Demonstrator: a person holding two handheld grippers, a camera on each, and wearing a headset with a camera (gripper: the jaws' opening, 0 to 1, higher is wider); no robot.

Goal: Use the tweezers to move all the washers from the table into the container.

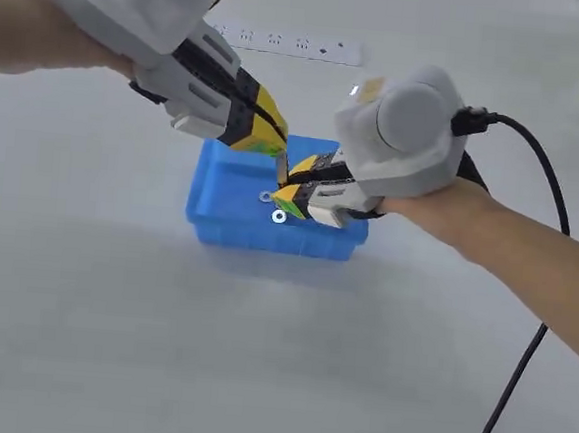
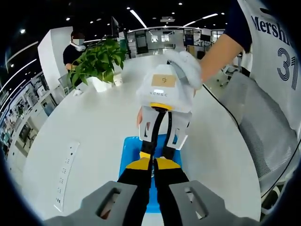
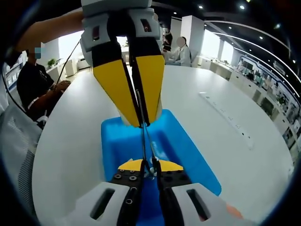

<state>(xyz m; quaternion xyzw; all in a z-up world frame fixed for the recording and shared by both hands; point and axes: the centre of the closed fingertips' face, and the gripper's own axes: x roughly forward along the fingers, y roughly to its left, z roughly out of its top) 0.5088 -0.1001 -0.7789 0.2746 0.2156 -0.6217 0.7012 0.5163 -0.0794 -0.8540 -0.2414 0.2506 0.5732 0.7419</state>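
Left gripper and right gripper both clamp the tweezers above container; tweezer tips hidden, one washer barely legible inside.

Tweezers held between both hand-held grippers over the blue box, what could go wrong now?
1. The thin tweezers look pinched by both the left hand-held gripper and the right hand-held gripper. If one pulls away, they may twist or slip out.
2. Both sets of jaws crowd low over the blue container, so a bump could shove it and shake the washers inside.
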